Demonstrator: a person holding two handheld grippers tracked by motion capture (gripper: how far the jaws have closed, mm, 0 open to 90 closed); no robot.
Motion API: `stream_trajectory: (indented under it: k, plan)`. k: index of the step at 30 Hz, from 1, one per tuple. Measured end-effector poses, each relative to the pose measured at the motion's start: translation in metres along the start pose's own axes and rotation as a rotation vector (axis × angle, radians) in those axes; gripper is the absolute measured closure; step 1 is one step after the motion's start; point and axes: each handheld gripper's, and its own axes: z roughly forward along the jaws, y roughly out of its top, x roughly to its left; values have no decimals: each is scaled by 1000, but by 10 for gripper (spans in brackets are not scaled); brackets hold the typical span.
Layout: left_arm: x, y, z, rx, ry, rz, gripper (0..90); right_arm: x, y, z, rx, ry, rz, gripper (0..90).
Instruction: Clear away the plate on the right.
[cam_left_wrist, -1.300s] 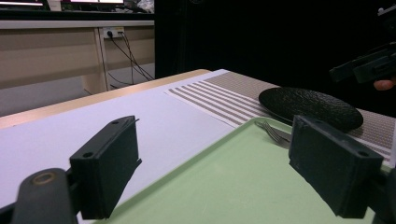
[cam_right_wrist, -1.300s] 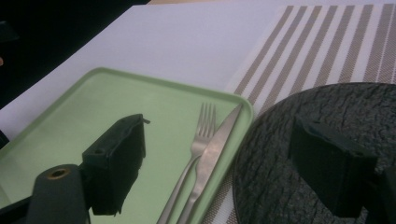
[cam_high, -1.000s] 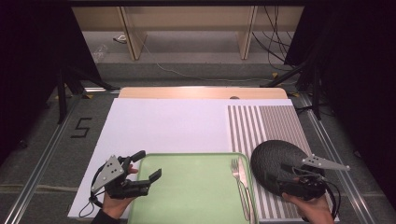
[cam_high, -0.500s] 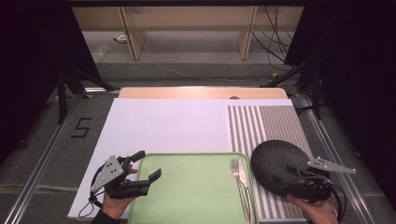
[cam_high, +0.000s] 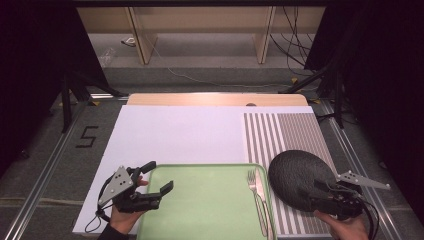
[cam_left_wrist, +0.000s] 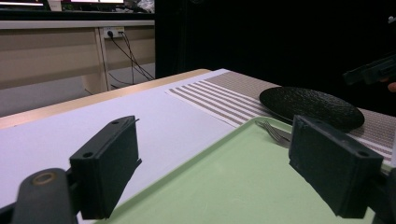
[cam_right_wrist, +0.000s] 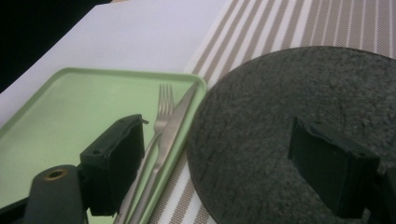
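One green tray (cam_high: 210, 200), one black plate (cam_high: 295, 175), one striped placemat (cam_high: 285, 132), one fork (cam_high: 252, 179) and what looks like one knife (cam_high: 261, 192) beside it.

In the high view, the near end of the green tray (cam_high: 210, 200) and the knife (cam_high: 262, 205) is cut off by the bottom edge. The near rim of the black plate (cam_high: 295, 176) is hidden behind the right gripper (cam_high: 320, 196). In the right gripper view, that plate is cropped at the right and bottom edges.

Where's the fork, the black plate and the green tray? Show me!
fork (cam_right_wrist: 163, 100), right gripper view, on its tines.
black plate (cam_high: 296, 172), high view, on the middle of its top.
green tray (cam_high: 210, 200), high view, on its bare floor.
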Motion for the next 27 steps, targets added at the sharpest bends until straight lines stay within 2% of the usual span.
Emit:
stream_trajectory:
  k: [14, 20, 23, 27]
  plan:
    - [0, -1, -1, 4, 5, 2, 156, -29, -12, -14, 14, -63, 124, 199]
    - [0, -1, -1, 4, 7, 1, 157, -48, -18, -16, 33, -71, 208, 216]
    - [0, -1, -1, 3, 6, 2, 157, -54, -20, -16, 55, -90, 225, 216]
    - [0, -1, -2, 1, 8, 0, 157, -59, -21, -18, 58, -109, 253, 216]
